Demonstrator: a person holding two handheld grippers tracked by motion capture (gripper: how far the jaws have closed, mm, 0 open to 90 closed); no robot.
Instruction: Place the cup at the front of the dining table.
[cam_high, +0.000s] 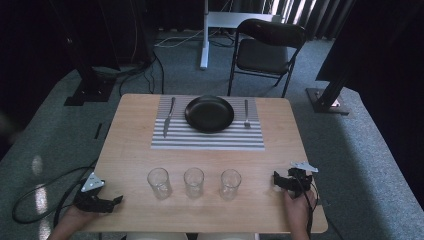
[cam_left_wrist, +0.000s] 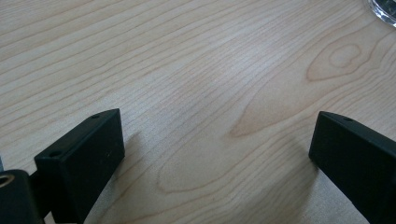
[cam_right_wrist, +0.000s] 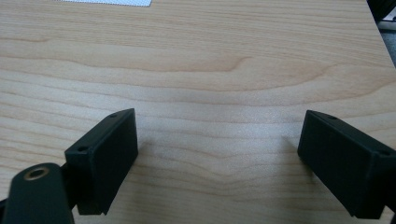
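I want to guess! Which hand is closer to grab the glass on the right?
The right one, probably. The right gripper sits open beside the right-hand glass; the left gripper is across the table.

One wooden table (cam_high: 130, 150) is recorded. On it, one striped placemat (cam_high: 207, 137) is laid, and on that mat one black plate (cam_high: 209, 113), one knife (cam_high: 169, 117) and one fork (cam_high: 246, 114) are counted. Three clear drinking glasses are noted in a single row along the near half of the table: a left glass (cam_high: 159, 183), a middle glass (cam_high: 193, 182) and a right glass (cam_high: 230, 183) (all three upright). Two hand-held grippers are tallied, a left gripper (cam_high: 115, 200) and a right gripper (cam_high: 276, 179), one per hand. Beyond the table, one black folding chair (cam_high: 267, 47) is logged on the carpet.
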